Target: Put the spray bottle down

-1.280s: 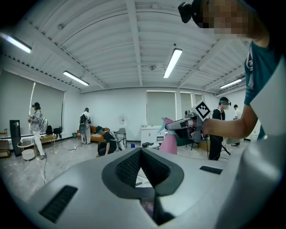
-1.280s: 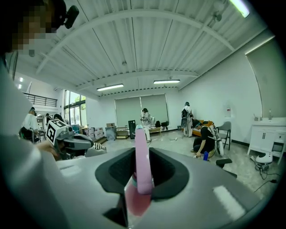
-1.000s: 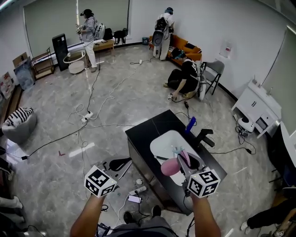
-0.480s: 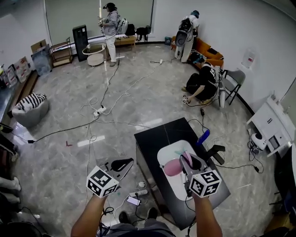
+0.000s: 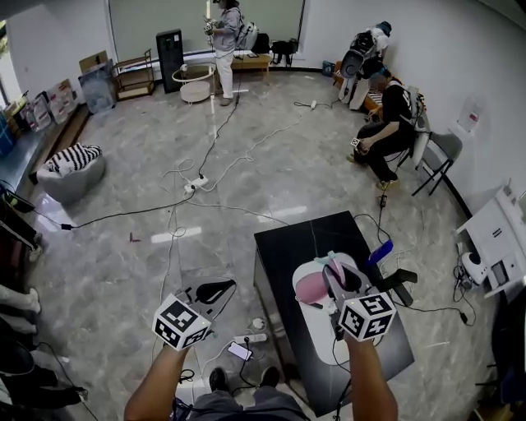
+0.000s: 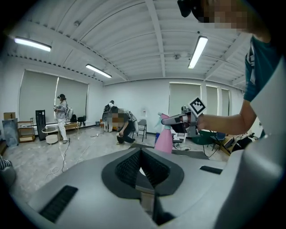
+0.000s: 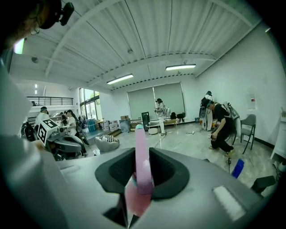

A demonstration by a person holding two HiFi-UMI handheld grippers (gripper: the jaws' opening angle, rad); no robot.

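Spray bottle (image 5: 311, 290) between right tool (image 5: 333, 270) jaws

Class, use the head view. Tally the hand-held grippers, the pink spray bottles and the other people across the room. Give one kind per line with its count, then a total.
Grippers: 2 (left gripper, right gripper)
Pink spray bottle: 1
Other people: 3 (person at the back wall, person in the far right corner, crouching person)
Total: 6

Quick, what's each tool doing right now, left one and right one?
Left tool: closed, nothing between its jaws.
Right tool: closed on the pink plastic spray bottle.
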